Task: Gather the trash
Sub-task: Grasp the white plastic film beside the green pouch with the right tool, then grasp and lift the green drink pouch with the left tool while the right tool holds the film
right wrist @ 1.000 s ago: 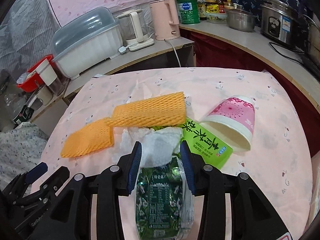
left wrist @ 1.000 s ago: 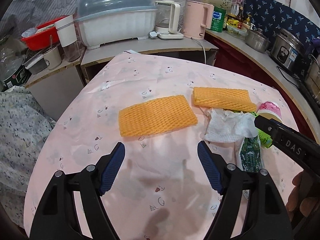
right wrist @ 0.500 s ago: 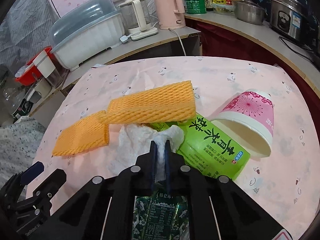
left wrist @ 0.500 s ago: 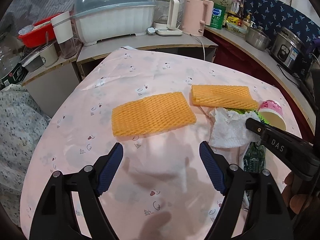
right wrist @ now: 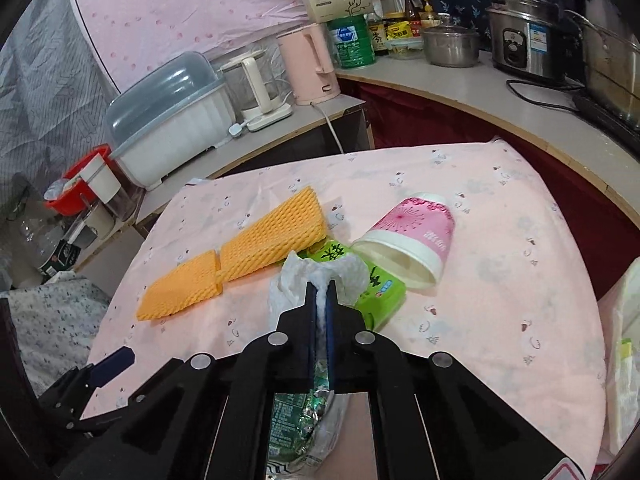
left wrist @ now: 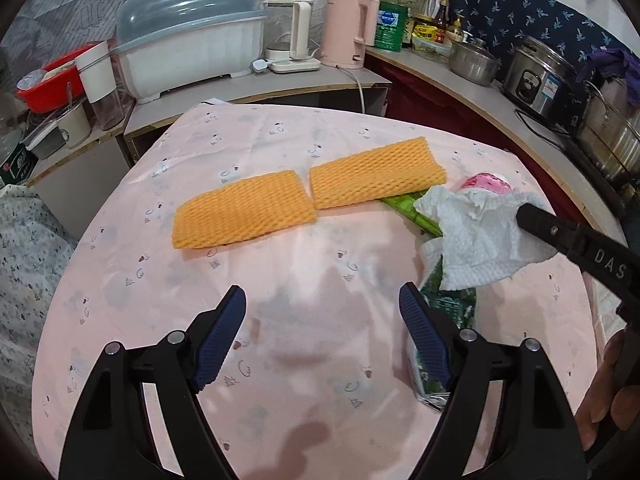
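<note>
Comparing the left wrist view with its earlier frames, I see the crumpled white tissue [left wrist: 476,236], which lay on the table a second ago, now lifted clear of the pink tablecloth [left wrist: 280,280] and pinched at the tip of the right gripper [left wrist: 524,214] near the table's right edge. My left gripper [left wrist: 322,338] hangs with its jaws wide and nothing between them, over bare cloth near the front edge; both orange foam nets [left wrist: 244,210] lie untouched toward the middle of the table. In the right wrist view, the right gripper's jaws, half open a second ago, are now closed tight on a fold of the tissue, which bunches above the fingertips. Beneath it the dark green foil wrapper [right wrist: 296,424], the bright green tea carton [right wrist: 372,284] and the tipped pink paper cup [right wrist: 412,236] remain on the cloth. I judge the first item secured for removal; no bin is visible in either view, and the other pieces are yet to be collected.
</note>
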Demonstrator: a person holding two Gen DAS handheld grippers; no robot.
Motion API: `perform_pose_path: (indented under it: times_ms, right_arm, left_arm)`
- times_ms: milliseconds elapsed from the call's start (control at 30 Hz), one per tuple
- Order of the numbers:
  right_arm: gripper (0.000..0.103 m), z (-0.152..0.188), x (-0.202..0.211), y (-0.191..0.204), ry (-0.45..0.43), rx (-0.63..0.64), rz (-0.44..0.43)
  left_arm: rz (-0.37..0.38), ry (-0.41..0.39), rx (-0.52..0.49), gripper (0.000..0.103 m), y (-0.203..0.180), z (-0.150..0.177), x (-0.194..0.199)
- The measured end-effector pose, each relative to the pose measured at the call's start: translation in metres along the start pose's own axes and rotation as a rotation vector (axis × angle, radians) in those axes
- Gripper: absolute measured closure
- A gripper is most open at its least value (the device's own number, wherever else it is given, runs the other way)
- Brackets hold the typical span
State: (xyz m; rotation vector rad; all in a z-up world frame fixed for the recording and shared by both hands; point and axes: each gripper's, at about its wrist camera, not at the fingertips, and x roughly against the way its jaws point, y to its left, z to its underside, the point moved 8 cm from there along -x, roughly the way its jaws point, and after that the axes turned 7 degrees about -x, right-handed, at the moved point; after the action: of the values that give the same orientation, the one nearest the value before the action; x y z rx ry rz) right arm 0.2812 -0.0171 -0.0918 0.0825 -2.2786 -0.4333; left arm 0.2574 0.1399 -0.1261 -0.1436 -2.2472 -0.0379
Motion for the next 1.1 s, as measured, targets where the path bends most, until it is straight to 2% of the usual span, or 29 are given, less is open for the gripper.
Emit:
perform_pose_path:
  times_ms: [333, 800, 900, 967, 1100]
  right_arm:
    - [0.099, -0.009, 0.048, -0.06, -0.08, -0.079, 0.049]
    - [0.099, -0.001, 0.071, -0.118, -0.104, -0.164, 0.095]
    - [0.099, 0.003, 0.071, -0.124, -0.098, -0.172, 0.097]
    - [0.099, 0.005, 0.071, -0.127, -0.095, -0.175, 0.099]
    - [0.099, 0.009, 0.073, -0.132, -0.094, -0.186, 0.098]
  left_arm:
    - [0.085, 0.039, -0.06, 0.022, -0.064, 0.01, -0.008]
    - [0.073, 0.144, -0.096, 0.021, -0.099, 0.027, -0.052]
    - [0.07, 0.154, -0.092, 0.023, -0.101, 0.031, -0.056]
    - [0.056, 0.147, -0.105, 0.031, -0.103, 0.032, -0.055]
    - [0.065, 0.151, -0.112, 0.032, -0.108, 0.033, -0.053]
